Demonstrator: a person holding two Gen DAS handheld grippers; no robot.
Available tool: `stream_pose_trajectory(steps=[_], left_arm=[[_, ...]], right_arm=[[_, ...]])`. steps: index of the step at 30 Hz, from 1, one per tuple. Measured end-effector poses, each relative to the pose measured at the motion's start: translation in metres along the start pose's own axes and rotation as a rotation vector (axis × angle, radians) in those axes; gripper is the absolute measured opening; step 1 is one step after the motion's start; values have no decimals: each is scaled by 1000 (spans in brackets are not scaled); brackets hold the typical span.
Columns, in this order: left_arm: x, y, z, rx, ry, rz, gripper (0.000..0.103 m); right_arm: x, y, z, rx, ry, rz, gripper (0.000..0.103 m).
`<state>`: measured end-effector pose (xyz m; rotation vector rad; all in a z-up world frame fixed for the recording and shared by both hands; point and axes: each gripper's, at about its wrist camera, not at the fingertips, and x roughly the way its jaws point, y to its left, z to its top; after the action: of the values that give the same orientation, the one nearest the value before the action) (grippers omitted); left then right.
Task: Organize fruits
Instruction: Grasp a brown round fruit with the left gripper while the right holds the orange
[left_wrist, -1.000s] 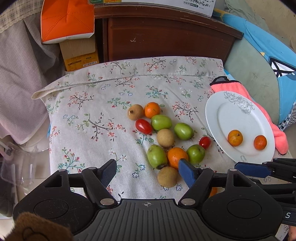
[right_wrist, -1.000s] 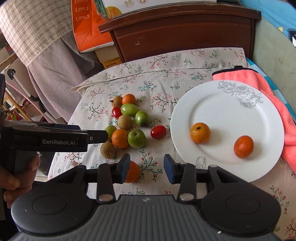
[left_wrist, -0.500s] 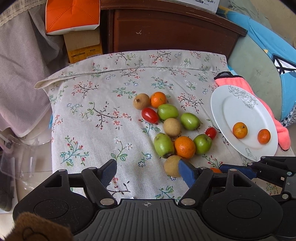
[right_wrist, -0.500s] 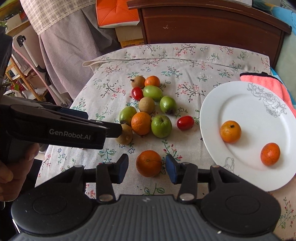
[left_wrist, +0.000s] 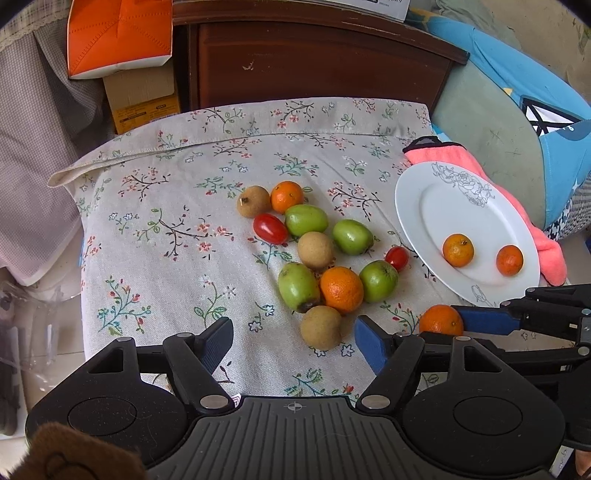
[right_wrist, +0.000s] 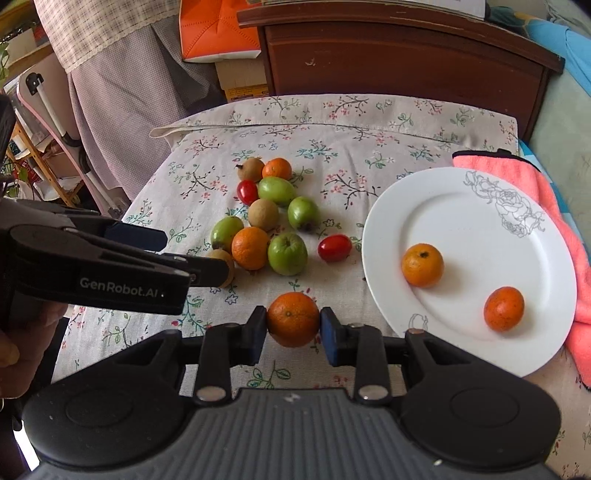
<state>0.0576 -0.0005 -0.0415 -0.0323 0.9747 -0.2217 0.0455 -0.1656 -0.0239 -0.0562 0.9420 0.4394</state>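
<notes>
A loose orange (right_wrist: 293, 324) lies on the floral cloth near the front, and my right gripper (right_wrist: 293, 325) is closing on it, both pads pressing its sides. In the left wrist view the same orange (left_wrist: 440, 320) sits against the right gripper's blue finger (left_wrist: 484, 319). A white plate (right_wrist: 461, 192) at the right holds two small oranges (right_wrist: 422, 264) (right_wrist: 504, 308). Green, brown, red and orange fruits (left_wrist: 341, 290) cluster mid-cloth. My left gripper (left_wrist: 293, 339) hovers near the front; its jaws are closing slightly. A brown fruit (left_wrist: 320, 326) shows between them, untouched.
A pink towel (right_wrist: 532, 177) lies under the plate's far right side. A dark wooden cabinet (right_wrist: 399, 51) stands behind the table, with an orange box (right_wrist: 218, 33) to its left. The cloth's left half (left_wrist: 155, 229) carries no fruit.
My right gripper came over the loose orange, which shifted from beside its left finger to between both, and the jaws closed onto it. The left gripper stayed roughly in place.
</notes>
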Motion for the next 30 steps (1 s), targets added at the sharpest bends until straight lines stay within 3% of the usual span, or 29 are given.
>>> stream_pose_trajectory(steps=[8, 14, 19, 30], left_arm=[[10, -9, -6, 48, 5, -1, 57], [14, -16, -8, 88, -16, 17, 52], [13, -18, -9, 98, -30, -8, 26], [-2, -21, -7, 80, -62, -36, 24]], right_arm=[[-4, -11, 2, 41, -11, -32, 31], [-3, -13, 1, 67, -6, -29, 31], [-3, -15, 1, 90, -5, -26, 31], [-7, -18, 4, 114, -20, -4, 31]])
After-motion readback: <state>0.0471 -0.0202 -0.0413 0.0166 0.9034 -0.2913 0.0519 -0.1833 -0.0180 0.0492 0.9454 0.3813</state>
